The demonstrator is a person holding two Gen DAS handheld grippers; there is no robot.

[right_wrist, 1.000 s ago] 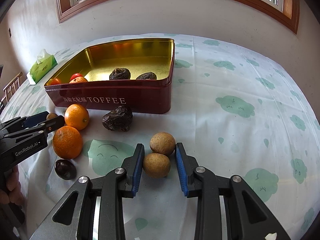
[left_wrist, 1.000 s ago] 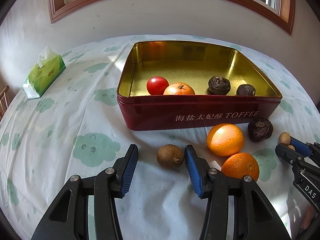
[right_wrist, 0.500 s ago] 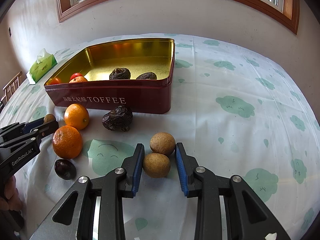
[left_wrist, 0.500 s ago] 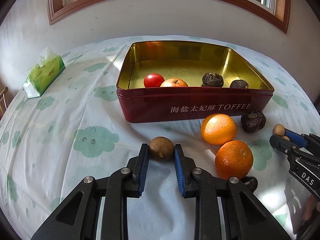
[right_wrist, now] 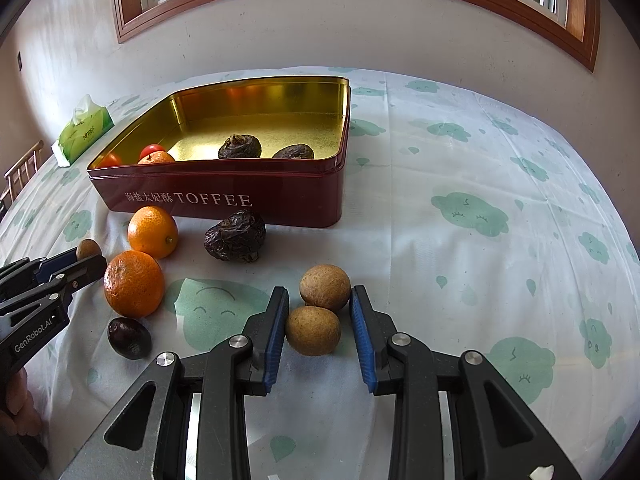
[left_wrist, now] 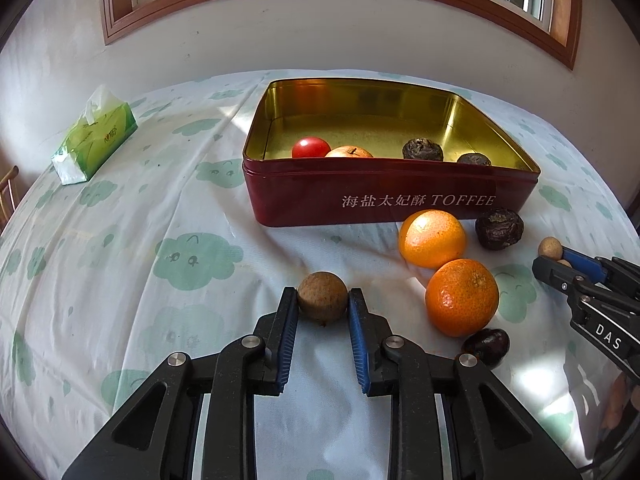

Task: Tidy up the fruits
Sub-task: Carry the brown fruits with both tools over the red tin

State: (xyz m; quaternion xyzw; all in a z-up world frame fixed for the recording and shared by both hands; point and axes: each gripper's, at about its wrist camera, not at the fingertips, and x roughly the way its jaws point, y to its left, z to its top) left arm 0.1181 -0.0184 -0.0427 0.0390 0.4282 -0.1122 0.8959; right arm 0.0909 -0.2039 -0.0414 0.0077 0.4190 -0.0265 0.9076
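Closed since a second ago: left gripper [left_wrist: 323, 308] fingers, formerly wide apart with the brown fruit off toward the right-hand finger, now clamped on that small brown round fruit [left_wrist: 322, 298], both blue pads touching its sides. Fruit low over the tabletop [left_wrist: 120, 248]; cannot tell whether resting on the cloth or just lifted. Right gripper [right_wrist: 319, 322] unchanged in place and spread.

Right gripper fingers narrowly apart around the nearer of two tan round fruits [right_wrist: 313, 330]; left pad [right_wrist: 275, 330] touching or nearly touching it, a small gap visible at the right pad; firm clamp cannot be confirmed from the right wrist view. Second tan fruit [right_wrist: 325, 287] just beyond, touching the first, level with the fingertips.

Red toffee tin [left_wrist: 384, 200] open, gold inside, on the cloud-print cloth. Inside, along the near wall: a red tomato [left_wrist: 311, 147], an orange-red fruit [left_wrist: 349, 152] beside it, two dark wrinkled fruits [left_wrist: 422, 149] further right.

Outside, in front of the tin: two oranges [left_wrist: 432, 238] near one another, one closer to the tin, one nearer the camera; a dark wrinkled fruit [left_wrist: 499, 228] beside the far orange; a small dark smooth fruit [left_wrist: 486, 346] just beside the near orange.

Green tissue pack [left_wrist: 94, 140] at far left, well apart from the tin.
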